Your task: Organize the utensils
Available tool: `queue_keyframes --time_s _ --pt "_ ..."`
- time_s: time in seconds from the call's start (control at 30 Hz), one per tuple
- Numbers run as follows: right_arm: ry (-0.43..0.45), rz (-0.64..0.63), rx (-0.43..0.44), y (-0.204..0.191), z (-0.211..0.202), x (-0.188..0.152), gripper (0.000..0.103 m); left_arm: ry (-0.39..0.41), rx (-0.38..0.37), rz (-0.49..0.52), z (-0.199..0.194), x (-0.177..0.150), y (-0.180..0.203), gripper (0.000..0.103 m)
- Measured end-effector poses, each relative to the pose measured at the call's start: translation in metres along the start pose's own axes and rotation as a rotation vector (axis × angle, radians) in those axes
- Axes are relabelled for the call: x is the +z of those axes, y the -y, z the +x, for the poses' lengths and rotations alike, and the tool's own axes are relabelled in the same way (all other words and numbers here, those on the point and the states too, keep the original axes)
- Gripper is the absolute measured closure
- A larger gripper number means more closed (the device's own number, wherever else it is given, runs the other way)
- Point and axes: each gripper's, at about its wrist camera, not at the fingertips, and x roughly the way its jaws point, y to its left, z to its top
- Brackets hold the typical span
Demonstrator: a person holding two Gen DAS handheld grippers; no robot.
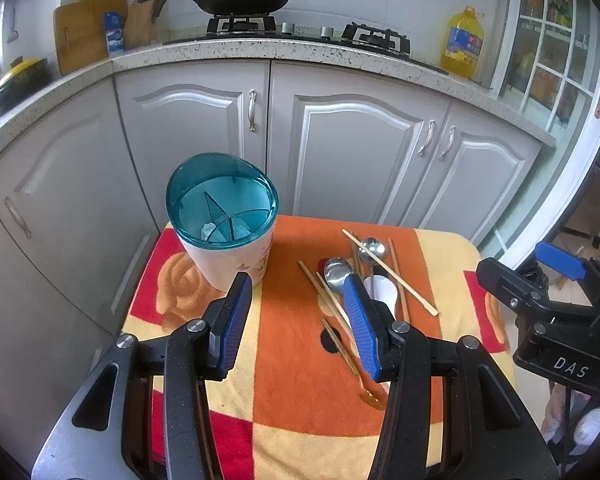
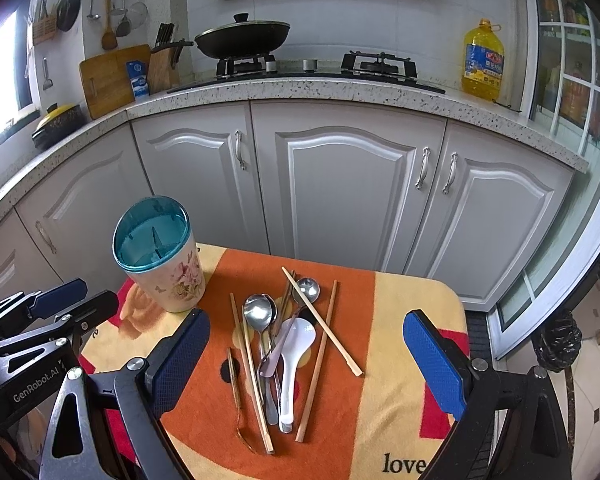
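A floral utensil holder (image 1: 224,248) (image 2: 168,276) with a teal divided rim stands upright at the table's back left, with no utensils in it. A pile of utensils lies to its right: metal spoons (image 2: 258,314), a white ceramic spoon (image 2: 296,344), several wooden chopsticks (image 2: 320,320) and a thin gold-coloured utensil (image 2: 236,384). My left gripper (image 1: 300,280) is open and empty, between the holder and the pile. My right gripper (image 2: 308,320) is open and empty above the pile; it also shows in the left wrist view (image 1: 540,276).
The small table is covered by an orange, red and yellow cloth (image 2: 400,360). Grey kitchen cabinets (image 2: 340,184) stand close behind it, with a counter, stove and wok (image 2: 244,38) above. A black bag (image 2: 560,340) sits on the floor at right.
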Motion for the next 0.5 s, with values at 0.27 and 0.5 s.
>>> queue_keyframes --time_s 0.27,0.5 --pt "-0.03 -0.002 0.022 0.002 0.011 -0.004 0.006 -0.025 -0.004 -0.007 0.012 -0.001 0.001 0.056" --pt "-0.07 -0.002 0.037 0.009 0.025 -0.011 0.006 -0.067 -0.014 -0.024 0.028 -0.004 -0.005 0.056"
